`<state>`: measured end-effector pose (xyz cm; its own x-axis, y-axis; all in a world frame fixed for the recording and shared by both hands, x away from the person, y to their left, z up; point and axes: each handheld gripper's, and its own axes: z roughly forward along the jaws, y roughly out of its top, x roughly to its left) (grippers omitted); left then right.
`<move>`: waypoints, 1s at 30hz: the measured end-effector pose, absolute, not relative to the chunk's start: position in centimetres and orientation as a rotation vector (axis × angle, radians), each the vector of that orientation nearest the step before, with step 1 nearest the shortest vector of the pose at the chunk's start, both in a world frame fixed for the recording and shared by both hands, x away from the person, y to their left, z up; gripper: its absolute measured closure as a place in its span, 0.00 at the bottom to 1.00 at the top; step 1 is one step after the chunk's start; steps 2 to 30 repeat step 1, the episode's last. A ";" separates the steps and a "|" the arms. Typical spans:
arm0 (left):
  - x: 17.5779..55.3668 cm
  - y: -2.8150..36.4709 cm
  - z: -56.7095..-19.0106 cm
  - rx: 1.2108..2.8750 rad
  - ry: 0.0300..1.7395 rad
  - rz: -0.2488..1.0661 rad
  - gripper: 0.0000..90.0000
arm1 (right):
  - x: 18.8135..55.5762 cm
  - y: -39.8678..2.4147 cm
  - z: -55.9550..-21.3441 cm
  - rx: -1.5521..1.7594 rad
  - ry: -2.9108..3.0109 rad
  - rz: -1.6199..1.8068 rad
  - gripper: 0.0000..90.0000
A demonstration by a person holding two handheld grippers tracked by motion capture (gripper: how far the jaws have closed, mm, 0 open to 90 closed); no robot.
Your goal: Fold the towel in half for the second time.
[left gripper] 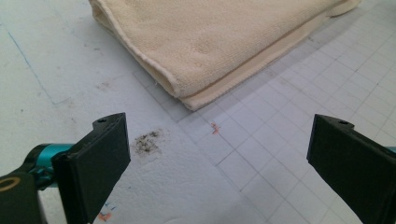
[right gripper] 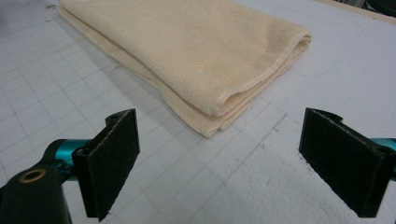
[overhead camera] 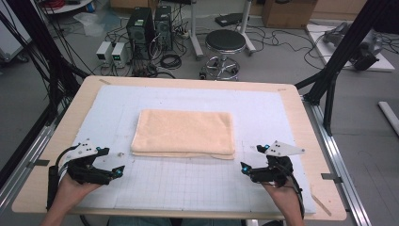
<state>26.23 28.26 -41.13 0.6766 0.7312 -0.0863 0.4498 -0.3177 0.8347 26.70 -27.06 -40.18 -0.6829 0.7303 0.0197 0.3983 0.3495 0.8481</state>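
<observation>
A folded cream towel [overhead camera: 184,133] lies flat in the middle of the white gridded mat [overhead camera: 263,113]. My left gripper [overhead camera: 114,162] rests open near the mat's front left, just short of the towel's near left corner [left gripper: 187,95]. In the left gripper view its jaws stand wide apart with nothing between them. My right gripper [overhead camera: 251,158] is open at the front right, a little short of the towel's near right corner [right gripper: 212,123]. The right gripper [right gripper: 219,163] holds nothing; its black padded jaws frame bare mat.
The mat covers a wooden table [overhead camera: 306,122]. A dark smudge [left gripper: 147,142] marks the mat near the left gripper. Beyond the table stand a black stool [overhead camera: 225,44], computer towers [overhead camera: 141,28] and cables on the floor. Black frame posts [overhead camera: 339,61] rise at the right.
</observation>
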 end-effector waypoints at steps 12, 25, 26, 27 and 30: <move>26.2 28.3 -41.1 1.968 0.916 0.385 0.07 | 26.7 -27.0 -40.2 0.993 2.256 1.263 0.13; 26.2 28.3 -41.1 1.968 0.916 0.385 0.07 | 26.7 -27.0 -40.2 0.993 2.256 1.263 0.13; 26.2 28.3 -41.1 1.968 0.916 0.385 0.07 | 26.7 -27.0 -40.2 0.993 2.256 1.263 0.13; 26.2 28.3 -41.1 1.968 0.916 0.385 0.07 | 26.7 -27.0 -40.2 0.993 2.256 1.263 0.13; 26.2 28.3 -41.1 1.968 0.916 0.385 0.07 | 26.7 -27.0 -40.2 0.993 2.256 1.263 0.13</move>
